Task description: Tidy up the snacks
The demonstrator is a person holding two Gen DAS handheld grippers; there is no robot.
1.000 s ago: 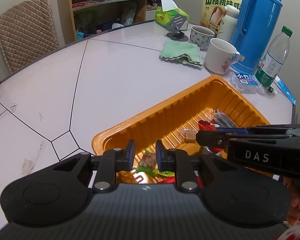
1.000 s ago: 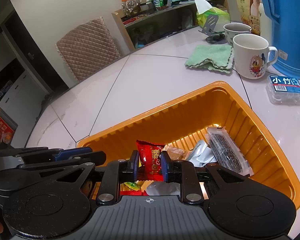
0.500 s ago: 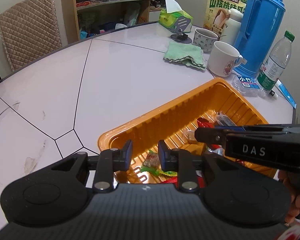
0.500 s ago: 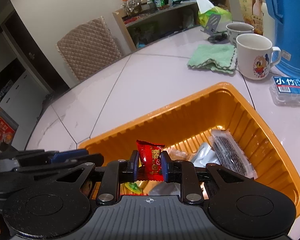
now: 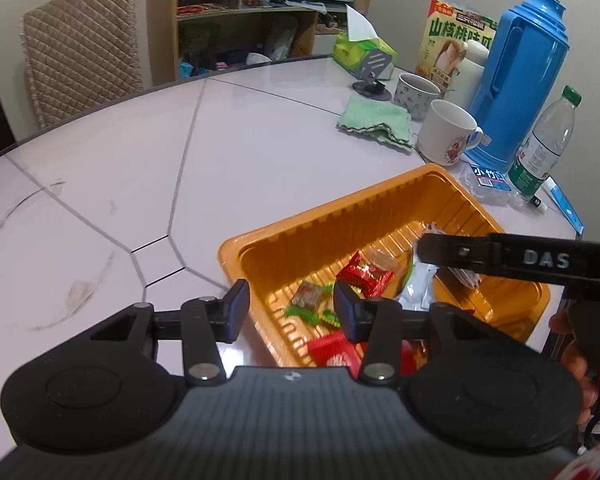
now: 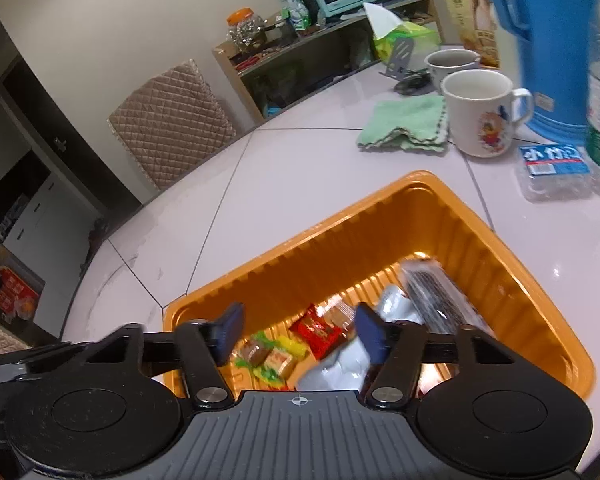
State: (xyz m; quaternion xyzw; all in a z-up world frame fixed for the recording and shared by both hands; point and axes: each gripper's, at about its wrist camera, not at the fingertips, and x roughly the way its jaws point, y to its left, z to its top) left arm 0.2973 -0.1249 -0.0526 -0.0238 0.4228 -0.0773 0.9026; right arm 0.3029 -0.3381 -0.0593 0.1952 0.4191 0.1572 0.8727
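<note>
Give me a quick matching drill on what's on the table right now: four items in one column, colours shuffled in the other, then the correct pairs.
Items:
1. snack tray
2. thermos
3. folded cloth
4. snack packet lying in the tray between the right gripper fingers

Colours:
A. green
B. red
C. orange
D. blue

Pairs: 1-C, 2-D, 3-A, 4-B
</note>
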